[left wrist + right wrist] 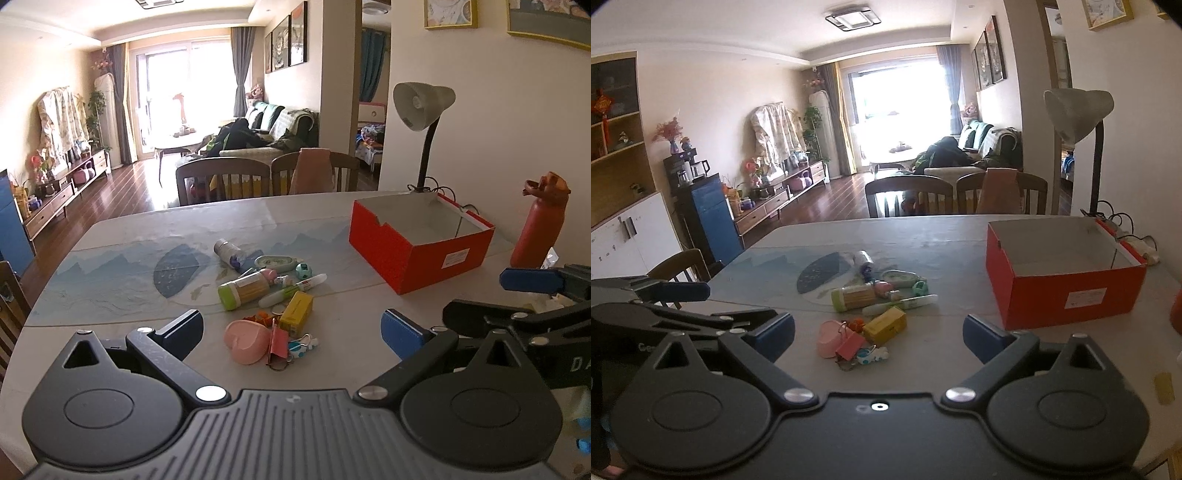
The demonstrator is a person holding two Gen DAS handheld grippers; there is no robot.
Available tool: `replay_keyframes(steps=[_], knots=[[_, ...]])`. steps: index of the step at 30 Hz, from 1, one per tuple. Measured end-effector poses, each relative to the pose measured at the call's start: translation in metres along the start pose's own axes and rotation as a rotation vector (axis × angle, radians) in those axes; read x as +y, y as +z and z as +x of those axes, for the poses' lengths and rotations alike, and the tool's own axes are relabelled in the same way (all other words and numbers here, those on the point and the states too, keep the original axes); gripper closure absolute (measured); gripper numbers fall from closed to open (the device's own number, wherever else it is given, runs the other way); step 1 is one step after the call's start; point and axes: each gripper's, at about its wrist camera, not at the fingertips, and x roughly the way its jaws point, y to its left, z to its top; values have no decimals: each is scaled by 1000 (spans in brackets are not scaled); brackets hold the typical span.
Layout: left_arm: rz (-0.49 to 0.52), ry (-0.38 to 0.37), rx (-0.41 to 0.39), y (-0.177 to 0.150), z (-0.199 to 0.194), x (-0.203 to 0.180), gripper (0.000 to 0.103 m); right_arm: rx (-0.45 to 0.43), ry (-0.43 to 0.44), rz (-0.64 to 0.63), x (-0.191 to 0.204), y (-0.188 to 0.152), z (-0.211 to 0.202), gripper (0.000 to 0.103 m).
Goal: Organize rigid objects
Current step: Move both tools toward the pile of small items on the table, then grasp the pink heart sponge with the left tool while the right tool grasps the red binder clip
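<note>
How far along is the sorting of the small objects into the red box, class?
Nothing looks done: the red box shows only its bare floor. Nothing is in hand: the left gripper and right gripper hover with jaws wide open. Everything remains: the pile, including the yellow box and pink heart case, sits on the table.

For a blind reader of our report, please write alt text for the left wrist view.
The open left gripper hovers above a pile of small items on a table: a pink heart-shaped box, a yellow box, and a green-capped jar. An empty red cardboard box stands to the right, near a desk lamp and red bottle.
</note>
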Motion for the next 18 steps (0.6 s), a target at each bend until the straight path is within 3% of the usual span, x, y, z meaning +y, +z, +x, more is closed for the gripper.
replay_keyframes(steps=[10, 18], knots=[[-16, 17, 55, -3, 51, 25, 0, 72, 51, -28, -3, -6, 44, 7], [-35, 56, 175, -14, 126, 64, 0, 177, 66, -69, 6, -14, 102, 16]])
